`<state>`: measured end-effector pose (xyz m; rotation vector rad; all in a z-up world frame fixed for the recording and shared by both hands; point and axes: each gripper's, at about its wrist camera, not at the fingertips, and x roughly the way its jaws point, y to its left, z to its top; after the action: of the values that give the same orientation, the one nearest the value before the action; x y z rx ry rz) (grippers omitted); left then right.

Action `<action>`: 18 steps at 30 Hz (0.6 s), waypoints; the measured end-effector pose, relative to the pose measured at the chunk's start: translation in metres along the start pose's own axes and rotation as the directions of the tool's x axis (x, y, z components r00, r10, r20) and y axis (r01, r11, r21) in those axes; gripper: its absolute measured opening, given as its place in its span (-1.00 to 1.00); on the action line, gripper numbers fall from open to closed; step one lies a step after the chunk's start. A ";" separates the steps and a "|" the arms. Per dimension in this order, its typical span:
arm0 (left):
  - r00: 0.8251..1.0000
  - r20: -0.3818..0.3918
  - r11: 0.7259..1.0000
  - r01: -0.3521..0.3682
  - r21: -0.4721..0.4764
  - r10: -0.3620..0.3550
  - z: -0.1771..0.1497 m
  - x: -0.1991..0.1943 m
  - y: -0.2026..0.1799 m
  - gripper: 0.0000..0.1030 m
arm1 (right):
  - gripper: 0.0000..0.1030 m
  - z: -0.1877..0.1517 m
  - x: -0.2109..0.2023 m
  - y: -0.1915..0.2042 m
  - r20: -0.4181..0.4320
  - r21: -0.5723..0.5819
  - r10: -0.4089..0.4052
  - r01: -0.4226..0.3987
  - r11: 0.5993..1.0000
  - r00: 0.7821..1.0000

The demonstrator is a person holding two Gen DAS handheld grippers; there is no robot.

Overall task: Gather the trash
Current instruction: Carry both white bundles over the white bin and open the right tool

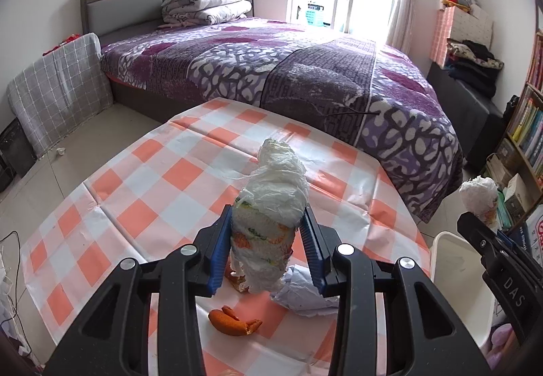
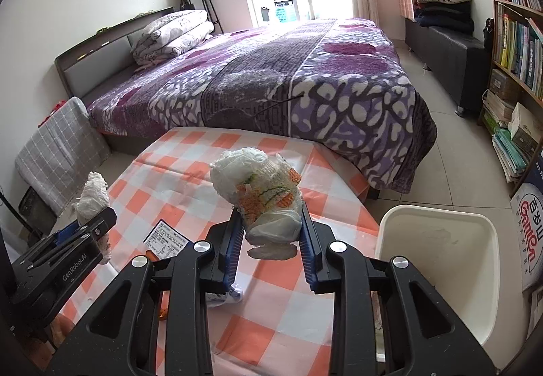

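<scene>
My left gripper [image 1: 268, 216] is shut on a crumpled white paper wad with orange and green print [image 1: 271, 206], held above the checked tablecloth [image 1: 142, 179]. My right gripper [image 2: 269, 216] is shut on a second printed paper wad [image 2: 261, 185], also held above the table. The right gripper and its wad show at the right edge of the left wrist view [image 1: 480, 196]. The left gripper and its wad show at the left of the right wrist view [image 2: 91, 196]. An orange peel [image 1: 234, 323] and a crumpled white paper [image 1: 302, 291] lie on the table under the left gripper.
A white bin [image 2: 437, 257] stands on the floor right of the table, also seen in the left wrist view [image 1: 458, 281]. A printed label [image 2: 166, 236] lies on the cloth. A bed [image 1: 271, 70] is behind the table, a bookshelf [image 2: 516, 53] at right.
</scene>
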<state>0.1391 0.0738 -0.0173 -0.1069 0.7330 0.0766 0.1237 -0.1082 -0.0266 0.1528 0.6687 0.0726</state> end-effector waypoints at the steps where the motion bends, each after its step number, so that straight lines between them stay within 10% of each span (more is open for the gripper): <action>1: 1.000 0.000 1.000 0.004 0.005 -0.004 0.000 0.000 -0.003 -0.24 | -0.44 0.000 -0.001 -0.003 0.001 0.007 -0.003 0.003 1.000 1.000; 18: 0.996 -0.008 0.990 0.088 0.109 -0.087 -0.007 -0.009 -0.067 -0.24 | -0.42 0.005 -0.021 -0.080 -0.010 0.171 -0.093 0.093 0.981 0.996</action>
<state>0.1349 0.0065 -0.0115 -0.0344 0.7336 -0.0476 0.1123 -0.1902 -0.0231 0.2869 0.6825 -0.0752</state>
